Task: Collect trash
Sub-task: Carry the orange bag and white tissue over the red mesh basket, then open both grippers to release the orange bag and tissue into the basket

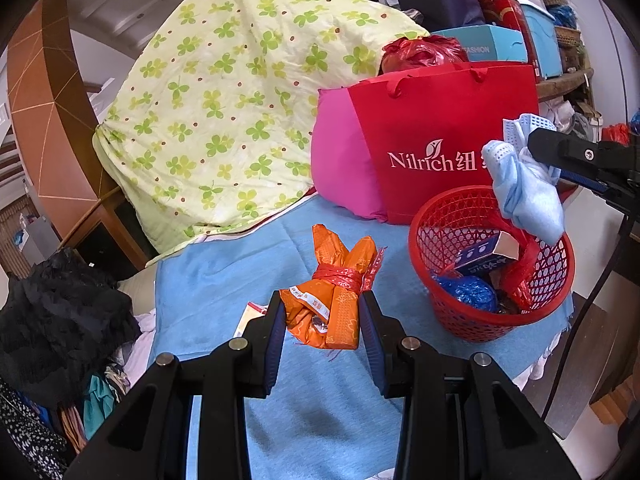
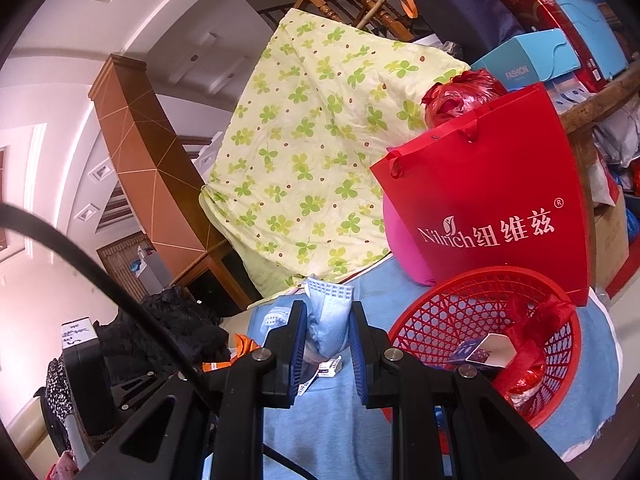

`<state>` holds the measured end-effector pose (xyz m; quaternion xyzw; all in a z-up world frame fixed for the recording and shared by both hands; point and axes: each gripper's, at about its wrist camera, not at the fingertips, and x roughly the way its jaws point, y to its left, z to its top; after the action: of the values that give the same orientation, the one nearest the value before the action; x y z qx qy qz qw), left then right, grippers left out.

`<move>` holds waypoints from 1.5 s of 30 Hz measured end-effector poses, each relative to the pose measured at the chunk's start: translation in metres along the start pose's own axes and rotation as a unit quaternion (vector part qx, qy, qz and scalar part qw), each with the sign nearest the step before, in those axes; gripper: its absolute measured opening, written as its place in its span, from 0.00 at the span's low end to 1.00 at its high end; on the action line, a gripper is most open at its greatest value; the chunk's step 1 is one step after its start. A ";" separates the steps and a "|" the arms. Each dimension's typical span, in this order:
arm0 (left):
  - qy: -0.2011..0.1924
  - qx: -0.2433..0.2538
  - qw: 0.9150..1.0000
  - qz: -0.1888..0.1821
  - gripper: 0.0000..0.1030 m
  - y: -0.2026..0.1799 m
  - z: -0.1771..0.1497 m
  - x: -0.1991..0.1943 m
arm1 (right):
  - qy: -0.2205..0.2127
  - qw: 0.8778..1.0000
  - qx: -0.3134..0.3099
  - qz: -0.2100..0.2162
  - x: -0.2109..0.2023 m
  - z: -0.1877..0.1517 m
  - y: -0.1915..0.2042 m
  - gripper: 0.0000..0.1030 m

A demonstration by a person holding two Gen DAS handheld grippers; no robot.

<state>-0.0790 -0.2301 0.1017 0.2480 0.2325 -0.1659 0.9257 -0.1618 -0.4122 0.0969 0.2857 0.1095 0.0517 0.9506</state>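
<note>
1. The left gripper [image 1: 322,316] is clenched on the orange packet [image 1: 334,298], which is tied with a red band and sits on the blue cloth [image 1: 224,280], just left of the red basket [image 1: 494,264].
2. The right gripper [image 2: 329,332] grasps a crumpled blue mask [image 2: 330,316]. In the left wrist view the mask hangs over the basket's far rim.
3. In the basket lie a small box [image 1: 490,252], a blue ball [image 1: 466,292] and red wrapping [image 2: 528,356]; what the ball is made of I cannot tell.
4. Behind the basket stands a red paper bag [image 1: 444,136].
</note>
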 end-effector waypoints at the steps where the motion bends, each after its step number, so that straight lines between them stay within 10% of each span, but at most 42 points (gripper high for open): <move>1: -0.001 0.002 1.000 -0.001 0.38 -0.002 0.001 0.000 | -0.001 1.000 0.001 -0.001 -0.001 0.000 -0.001 0.22; 22: -0.014 0.000 0.974 -0.225 0.49 -0.078 0.053 0.045 | 0.001 0.992 0.084 -0.098 -0.001 -0.005 -0.102 0.24; 24: -0.005 0.004 0.975 -0.223 0.66 -0.088 0.053 0.056 | 0.014 0.989 0.100 -0.110 0.002 -0.009 -0.117 0.24; 32: 0.026 0.015 0.979 -0.204 0.68 -0.087 0.031 0.071 | 0.049 0.980 0.140 -0.132 0.009 -0.022 -0.151 0.32; 35: 0.036 0.007 0.980 -0.197 0.68 -0.072 0.018 0.073 | 0.041 0.979 0.151 -0.130 0.005 -0.023 -0.154 0.62; 45: 0.061 -0.035 0.988 -0.136 0.68 -0.001 -0.038 0.071 | 0.019 0.991 0.084 -0.101 0.004 -0.012 -0.104 0.63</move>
<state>-0.0328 -0.2237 0.0357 0.1915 0.3259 -0.2670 0.8864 -0.1566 -0.4914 0.0290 0.3512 0.1601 -0.0486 0.9212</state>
